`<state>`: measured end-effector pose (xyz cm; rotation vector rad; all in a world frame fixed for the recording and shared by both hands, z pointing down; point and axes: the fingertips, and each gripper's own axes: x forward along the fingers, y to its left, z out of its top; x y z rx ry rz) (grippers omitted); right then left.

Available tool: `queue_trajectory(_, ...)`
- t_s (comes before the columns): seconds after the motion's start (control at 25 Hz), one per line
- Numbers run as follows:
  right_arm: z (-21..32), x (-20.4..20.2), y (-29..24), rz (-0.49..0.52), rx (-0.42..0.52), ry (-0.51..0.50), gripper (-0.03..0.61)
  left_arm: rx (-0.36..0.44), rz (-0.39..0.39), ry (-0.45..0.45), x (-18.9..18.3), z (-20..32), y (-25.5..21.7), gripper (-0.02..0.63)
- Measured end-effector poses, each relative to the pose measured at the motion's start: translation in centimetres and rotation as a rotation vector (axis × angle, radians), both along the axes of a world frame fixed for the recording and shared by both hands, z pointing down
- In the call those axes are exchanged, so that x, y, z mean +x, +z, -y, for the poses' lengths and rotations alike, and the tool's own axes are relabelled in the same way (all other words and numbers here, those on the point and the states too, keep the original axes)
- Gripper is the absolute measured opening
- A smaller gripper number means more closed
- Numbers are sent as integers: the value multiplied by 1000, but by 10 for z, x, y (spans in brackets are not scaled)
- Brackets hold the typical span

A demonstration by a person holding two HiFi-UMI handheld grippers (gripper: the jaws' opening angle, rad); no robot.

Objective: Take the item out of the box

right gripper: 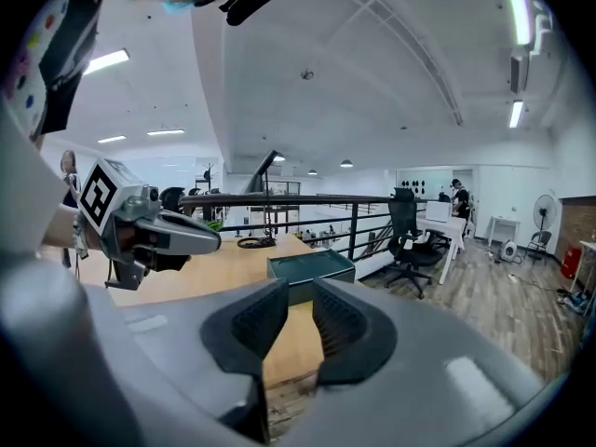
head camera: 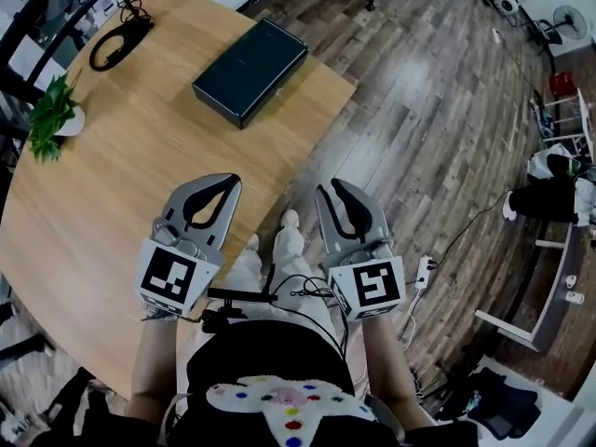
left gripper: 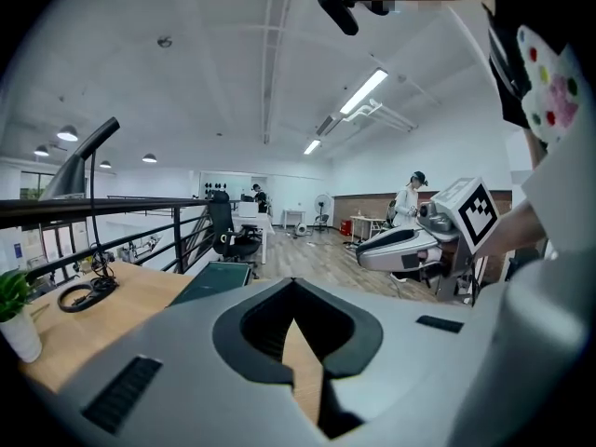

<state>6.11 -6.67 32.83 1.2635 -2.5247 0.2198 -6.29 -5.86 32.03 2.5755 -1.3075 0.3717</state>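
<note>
Wooden table (head camera: 130, 166) | box (head camera: 250, 71) untouched | left tongs (head camera: 231, 184) together | right tongs (head camera: 328, 190) parted

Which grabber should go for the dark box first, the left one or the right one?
Probably the left. The left gripper is over the table, a bit nearer the closed box; the right gripper hangs beyond the table's edge, above the floor. Both are empty.

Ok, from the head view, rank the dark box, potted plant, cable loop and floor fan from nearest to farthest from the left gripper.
1. Dark box, ahead of the left gripper on the table.
2. Potted plant, left table edge, and cable loop, far left: too close to call.
3. Floor fan, far right corner.
</note>
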Motion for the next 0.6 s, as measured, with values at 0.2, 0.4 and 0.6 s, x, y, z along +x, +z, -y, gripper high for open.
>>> queue_trajectory(0.2, 20, 5, 12, 3, -18, -44, 75, -5, -1, -45, 5, 10, 6, 6)
queue_trajectory(0.4, 44, 0, 22, 9, -31, -96, 74, -26, -9, -103, 1, 23, 13, 6)
queue_trajectory(0.6, 66, -9, 38, -10, -46, -162, 75, -39, 0, -153, -5, 38, 22, 6)
